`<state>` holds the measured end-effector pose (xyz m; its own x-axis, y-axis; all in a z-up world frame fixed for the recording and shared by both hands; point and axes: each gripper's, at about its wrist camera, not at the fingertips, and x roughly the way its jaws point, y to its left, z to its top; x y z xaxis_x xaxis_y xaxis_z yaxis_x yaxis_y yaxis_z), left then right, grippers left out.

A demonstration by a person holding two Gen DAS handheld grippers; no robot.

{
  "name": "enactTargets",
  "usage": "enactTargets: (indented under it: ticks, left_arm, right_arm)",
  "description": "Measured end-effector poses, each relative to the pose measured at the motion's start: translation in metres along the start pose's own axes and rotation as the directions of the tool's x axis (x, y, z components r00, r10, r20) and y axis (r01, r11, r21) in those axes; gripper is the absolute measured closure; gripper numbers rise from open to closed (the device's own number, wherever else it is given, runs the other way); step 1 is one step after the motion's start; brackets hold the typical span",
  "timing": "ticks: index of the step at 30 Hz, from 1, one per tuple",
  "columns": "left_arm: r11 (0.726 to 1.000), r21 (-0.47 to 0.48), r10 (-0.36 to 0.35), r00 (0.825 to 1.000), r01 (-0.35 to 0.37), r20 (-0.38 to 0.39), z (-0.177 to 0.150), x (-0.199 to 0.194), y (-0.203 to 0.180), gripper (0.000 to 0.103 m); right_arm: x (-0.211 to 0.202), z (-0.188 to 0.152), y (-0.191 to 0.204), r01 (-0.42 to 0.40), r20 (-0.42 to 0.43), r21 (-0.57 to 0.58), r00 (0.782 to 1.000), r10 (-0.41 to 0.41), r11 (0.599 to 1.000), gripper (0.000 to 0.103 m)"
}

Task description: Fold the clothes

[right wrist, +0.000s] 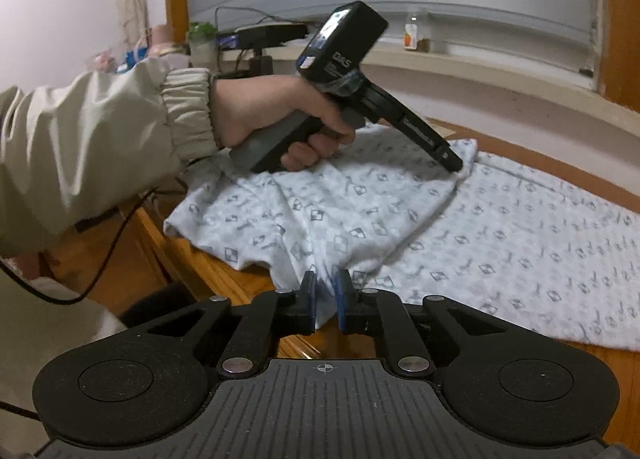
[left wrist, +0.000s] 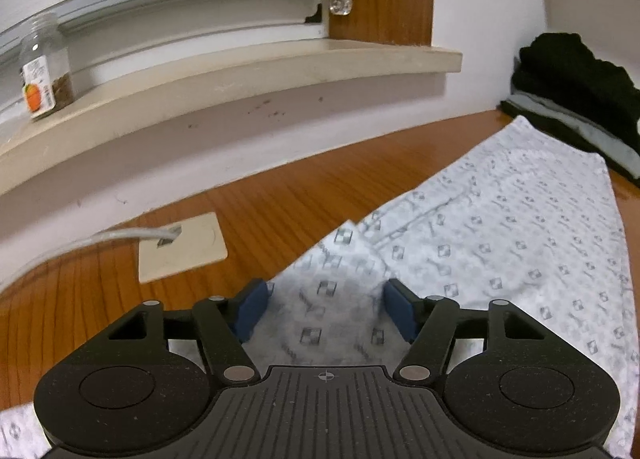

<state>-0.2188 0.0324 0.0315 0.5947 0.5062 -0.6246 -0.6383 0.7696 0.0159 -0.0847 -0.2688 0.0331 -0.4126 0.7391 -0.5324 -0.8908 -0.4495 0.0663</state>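
1. Patterned shirt [right wrist: 500, 235] lies spread on the wooden surface [left wrist: 248, 195].
2. Left hand-held gripper [left wrist: 326, 309]: jaws released, straddling the shirt's edge.
3. Right hand-held gripper [right wrist: 325, 301]: jaws nearly closed, a fold of the shirt's hem between them.

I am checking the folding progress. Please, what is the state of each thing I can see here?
Patterned garment: lying on the wooden table, one part folded over.
Left gripper: open, pads apart over the cloth.
Right gripper: nearly closed, a cloth fold between its pads.
Dark clothes: folded, stacked by the wall.
Jar: upright on the sill, lid off.
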Motion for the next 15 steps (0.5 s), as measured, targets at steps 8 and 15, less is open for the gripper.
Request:
enactTargets:
  ticks: [8,15]
  left_arm:
    - [0.999,0.039,-0.013,1.0,0.013,-0.011,0.018,0.015,0.0,0.077]
    - [1.0,-0.023,0.006,0.995,-0.004,0.098,0.027,-0.012,0.01,0.099]
  right_arm:
    - [0.005,-0.007,-0.003,-0.003,0.01,0.029,1.0,0.002,1.0,0.07]
    - [-0.007,-0.001,-0.005,0.006,0.092,0.013,0.996,-0.007,1.0,0.099]
